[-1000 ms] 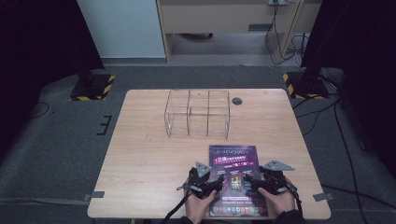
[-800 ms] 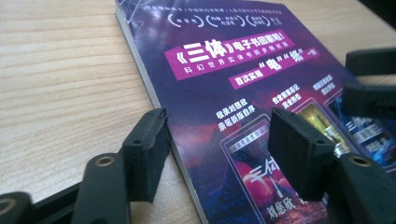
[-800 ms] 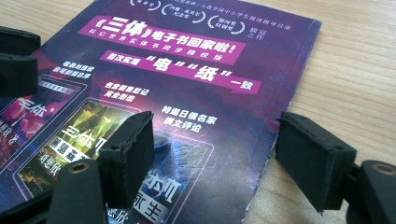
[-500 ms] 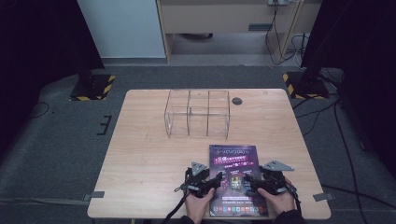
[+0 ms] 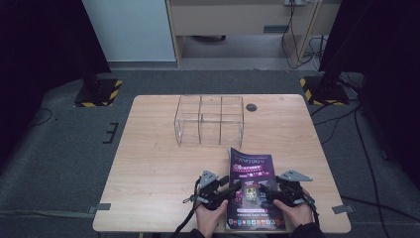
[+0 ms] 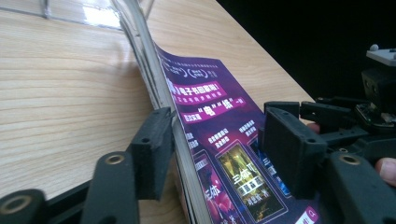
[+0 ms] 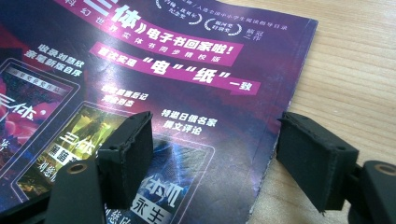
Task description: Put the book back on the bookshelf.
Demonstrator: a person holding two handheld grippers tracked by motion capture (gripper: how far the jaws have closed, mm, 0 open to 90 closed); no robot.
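Note:
A purple magazine point(image 5: 252, 188) point(image 7: 187, 70) lies near the table's front edge. Its left side point(image 6: 219, 121) is tipped up off the wood. My left gripper point(image 5: 233, 191) point(image 6: 224, 144) is at that raised side with the page stack between its jaws. One pad touches the stack from beneath and the other stands apart over the cover. These jaws have just been closing a little. My right gripper point(image 5: 267, 191) point(image 7: 215, 144) is open astride the magazine's right edge, one jaw over the cover and one over bare wood.
A clear plastic box point(image 5: 209, 119) point(image 6: 93, 11) with several compartments stands at the middle back of the wooden table point(image 5: 158, 163). A small black round cap point(image 5: 251, 107) sits beside it to the right. Dark stands and cables are on the floor behind.
The magazine's left side has lifted off the table, its far left corner now raised. The left gripper shifted slightly at that edge. The right gripper has stayed put.

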